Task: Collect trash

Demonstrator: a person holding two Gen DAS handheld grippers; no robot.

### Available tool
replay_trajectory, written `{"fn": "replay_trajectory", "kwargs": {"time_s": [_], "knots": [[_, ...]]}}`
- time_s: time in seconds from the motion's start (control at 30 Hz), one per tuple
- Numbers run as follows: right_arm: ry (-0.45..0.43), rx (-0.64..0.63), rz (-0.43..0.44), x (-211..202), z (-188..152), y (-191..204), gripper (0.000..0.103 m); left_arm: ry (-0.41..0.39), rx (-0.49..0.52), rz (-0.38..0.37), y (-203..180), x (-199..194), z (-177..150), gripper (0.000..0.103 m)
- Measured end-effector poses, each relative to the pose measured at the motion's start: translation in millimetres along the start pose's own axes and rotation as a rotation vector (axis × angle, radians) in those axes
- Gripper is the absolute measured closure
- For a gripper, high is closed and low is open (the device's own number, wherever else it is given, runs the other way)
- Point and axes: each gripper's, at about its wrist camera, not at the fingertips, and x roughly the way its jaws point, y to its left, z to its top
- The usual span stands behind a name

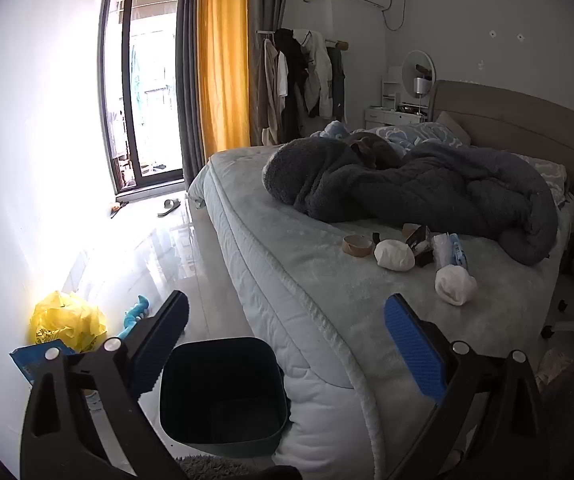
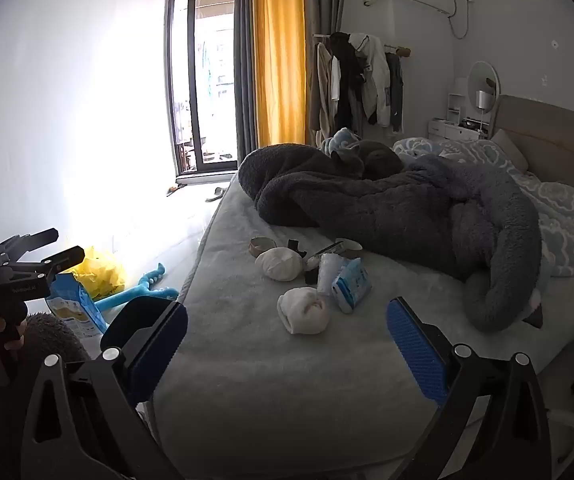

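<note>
Bin: near rim hidden behind left tool arm, bottom too dark to read. In right wrist view, only a corner of it shows behind the right tool. Blue packet print too small to read. Dark scraps among the trash: can't identify. Bed cut off at right edge. Window view blown out.

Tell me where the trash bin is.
In the left wrist view, the dark trash bin stands on the floor against the bed's near corner, right of the yellow bag.
</note>
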Motion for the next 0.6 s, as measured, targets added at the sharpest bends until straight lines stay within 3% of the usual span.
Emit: {"fn": "replay_trajectory", "kwargs": {"time_s": [0.6], "knots": [[0.006,-0.002,0.003,0.2,0.7,1.4,0.003,0.001,0.003,0.001,-0.1,0.2,-0.1,0.003]]}}
